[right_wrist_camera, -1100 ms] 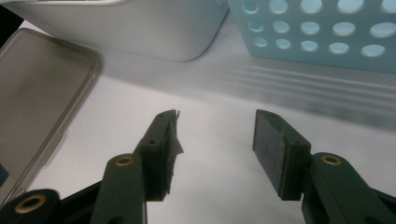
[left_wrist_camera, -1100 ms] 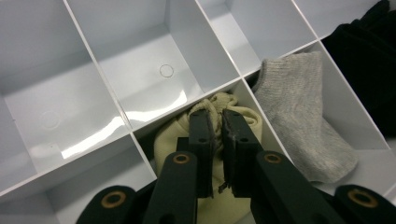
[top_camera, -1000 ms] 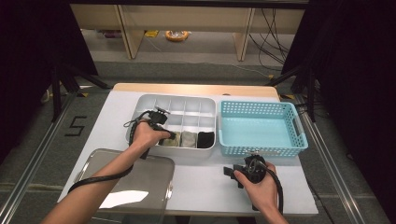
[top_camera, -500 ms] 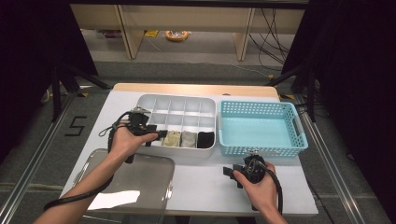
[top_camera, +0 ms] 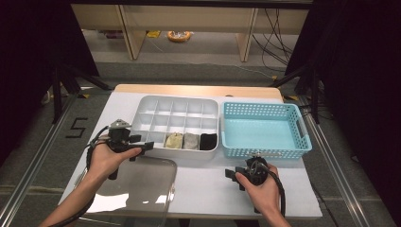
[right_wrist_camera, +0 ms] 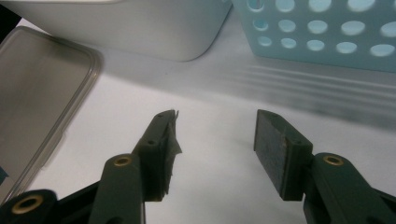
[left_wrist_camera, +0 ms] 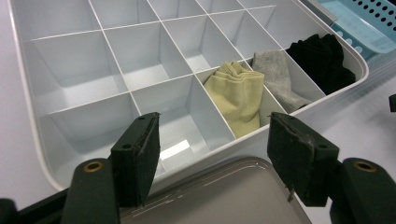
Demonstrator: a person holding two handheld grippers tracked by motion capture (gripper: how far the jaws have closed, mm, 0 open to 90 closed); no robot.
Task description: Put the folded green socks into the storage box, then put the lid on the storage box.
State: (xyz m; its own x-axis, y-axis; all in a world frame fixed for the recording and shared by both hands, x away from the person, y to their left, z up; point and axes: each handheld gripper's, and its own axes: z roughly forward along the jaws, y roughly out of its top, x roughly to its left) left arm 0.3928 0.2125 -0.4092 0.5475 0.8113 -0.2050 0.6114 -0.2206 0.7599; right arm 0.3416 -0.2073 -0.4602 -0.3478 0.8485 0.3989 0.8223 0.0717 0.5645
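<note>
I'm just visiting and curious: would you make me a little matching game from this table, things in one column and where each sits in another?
Things:
1. yellow sock
2. black sock
3. blue basket
4. clear lid

Places:
A. flat on the table, in front of the white divided tray
B. to the right of the tray
C. front-row compartment at the tray's right end
D. front-row compartment, just left of the grey sock

Pairs: 1-D, 2-C, 3-B, 4-A
</note>
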